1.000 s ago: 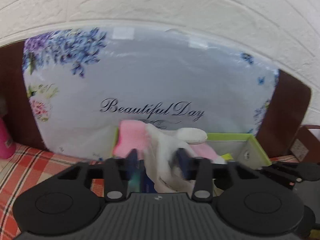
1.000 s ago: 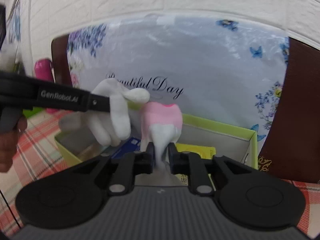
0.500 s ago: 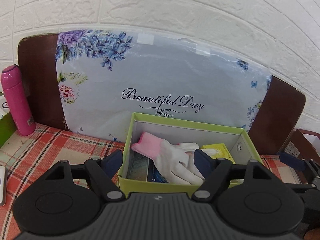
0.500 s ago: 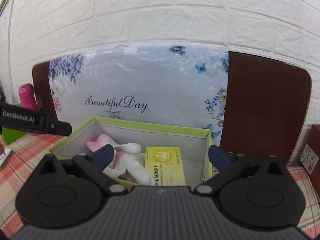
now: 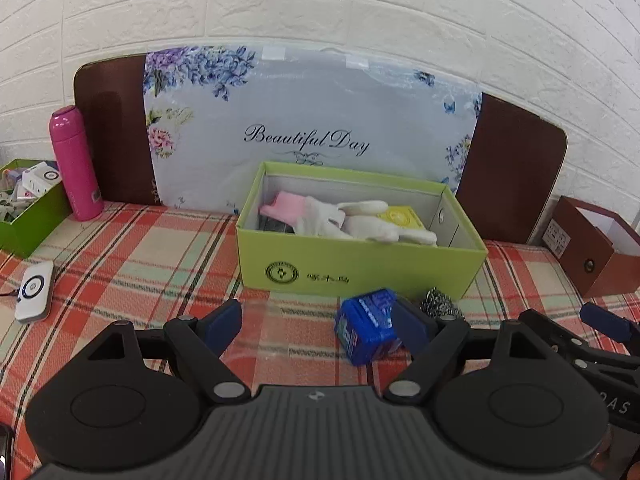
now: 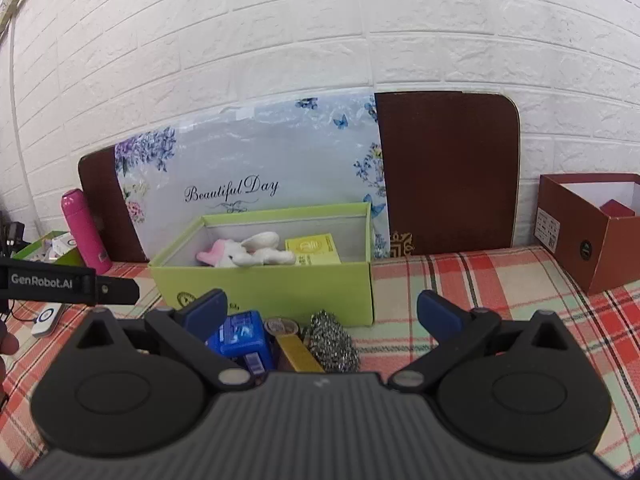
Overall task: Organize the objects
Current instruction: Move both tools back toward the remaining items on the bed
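Note:
A lime green box (image 5: pixel 360 264) stands on the plaid cloth, also in the right wrist view (image 6: pixel 280 292). Inside lie white gloves with pink cuffs (image 5: pixel 336 220) (image 6: pixel 244 254) and a yellow packet (image 5: pixel 402 216) (image 6: pixel 314 249). In front of the box lie a blue packet (image 5: pixel 366 330) (image 6: pixel 242 338), a steel wool scourer (image 5: pixel 440 304) (image 6: pixel 334 338) and a gold-topped item (image 6: pixel 294 346). My left gripper (image 5: pixel 320 324) is open and empty, back from the box. My right gripper (image 6: pixel 320 312) is open and empty above these items.
A pink bottle (image 5: pixel 74 162) and a dark green box of small items (image 5: pixel 28 204) stand at the left. A white device (image 5: pixel 36 290) lies on the cloth. A brown box (image 6: pixel 592 228) stands at the right. A floral board (image 5: pixel 312 128) leans on the brick wall.
Both grippers let go of the gloves, which now lie in the green box. Both opened wide and drew back and up from the box.

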